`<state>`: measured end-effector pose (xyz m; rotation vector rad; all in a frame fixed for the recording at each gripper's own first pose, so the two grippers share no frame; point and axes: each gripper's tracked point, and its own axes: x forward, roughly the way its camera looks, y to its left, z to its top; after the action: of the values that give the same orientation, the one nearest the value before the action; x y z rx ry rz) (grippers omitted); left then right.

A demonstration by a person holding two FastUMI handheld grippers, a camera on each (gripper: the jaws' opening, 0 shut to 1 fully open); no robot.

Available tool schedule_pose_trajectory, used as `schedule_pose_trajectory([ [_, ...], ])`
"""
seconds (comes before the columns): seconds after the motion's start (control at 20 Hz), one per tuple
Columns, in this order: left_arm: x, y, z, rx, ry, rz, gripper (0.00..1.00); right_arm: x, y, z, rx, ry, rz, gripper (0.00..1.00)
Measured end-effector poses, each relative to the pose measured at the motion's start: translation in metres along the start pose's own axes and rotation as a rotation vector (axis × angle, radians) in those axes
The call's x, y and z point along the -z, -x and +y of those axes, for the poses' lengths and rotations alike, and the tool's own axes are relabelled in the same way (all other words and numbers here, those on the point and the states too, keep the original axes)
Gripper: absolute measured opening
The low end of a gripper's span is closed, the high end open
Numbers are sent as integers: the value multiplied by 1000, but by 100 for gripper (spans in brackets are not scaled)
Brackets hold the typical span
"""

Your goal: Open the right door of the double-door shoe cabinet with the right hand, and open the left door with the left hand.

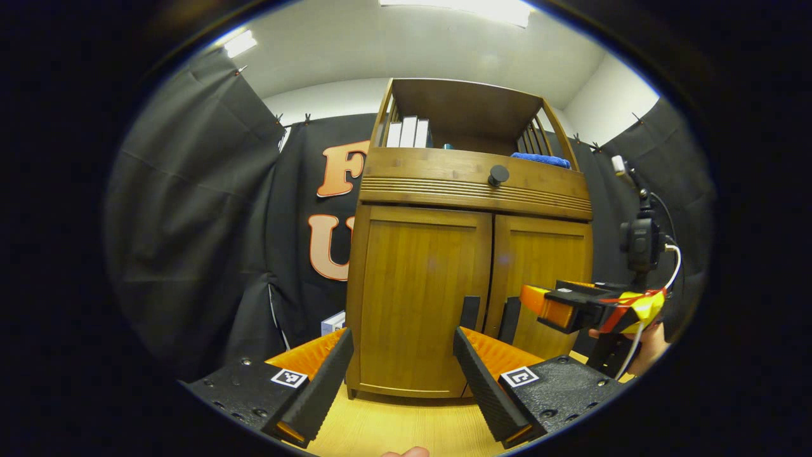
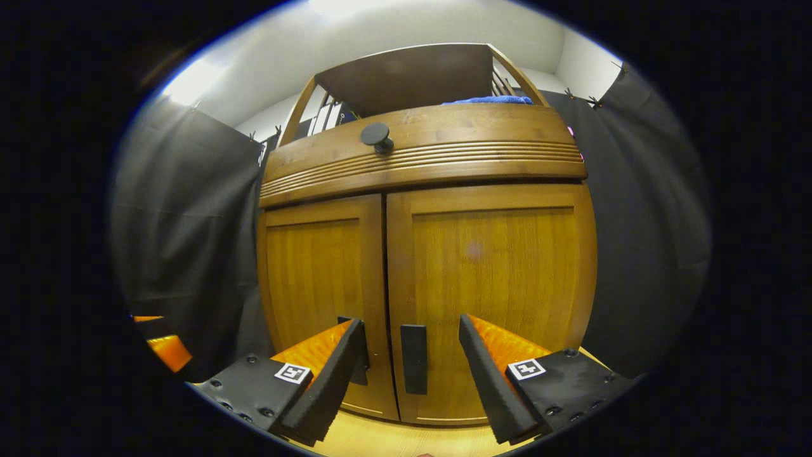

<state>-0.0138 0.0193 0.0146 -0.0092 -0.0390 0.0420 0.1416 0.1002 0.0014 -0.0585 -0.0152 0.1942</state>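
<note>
Both doors of the shoe cabinet (image 2: 425, 254) are sitting shut, so the task is at its opening step: the reach for the right door's handle, judging by how the right gripper (image 2: 411, 374) is lined up. In the right gripper view, that gripper is pointing straight at the right door (image 2: 488, 298) with its fingers spread wide and holding nothing. The right door's handle (image 2: 413, 358), a dark upright bar by the centre seam, is lying between the two fingers but beyond their tips, not yet touched. The left door's handle (image 2: 361, 355) is sitting just behind the left finger, partly hidden.

The next move probably calls for easing the right gripper forward until the bar is between the pads, closing on it, then pulling back along the door's swing about its outer hinge.

In the left gripper view, the left gripper (image 1: 403, 387) is hanging farther back, wide open and empty, facing the left door (image 1: 422, 298). The left handle (image 1: 469, 314) is standing just above its right finger, well ahead of the tips. The right gripper, held by a hand (image 1: 647, 349), is showing off to the right, nearer the cabinet.
</note>
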Motion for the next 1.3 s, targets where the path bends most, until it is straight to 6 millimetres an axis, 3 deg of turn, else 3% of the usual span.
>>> schedule_pose_trajectory([
  [0.3,-2,2,15,-38,-22,-8,96,30,-32,-8,26,11,53,98],
  [0.55,-2,2,15,-38,-41,4,96,43,-65,-15,66,35,61,98],
  [0.6,-2,2,16,-37,-49,7,96,45,-67,-18,78,39,61,94],
  [0.75,-3,0,17,-43,-55,10,94,58,-74,-23,107,52,81,98],
  [0.8,-2,1,17,-44,-58,11,94,54,-79,-23,116,49,57,94],
  [0.95,-5,1,16,-43,-69,5,94,58,-81,-22,142,69,49,97],
  [1.3,-4,1,18,-46,-72,17,94,66,-85,0,89,-27,43,54],
])
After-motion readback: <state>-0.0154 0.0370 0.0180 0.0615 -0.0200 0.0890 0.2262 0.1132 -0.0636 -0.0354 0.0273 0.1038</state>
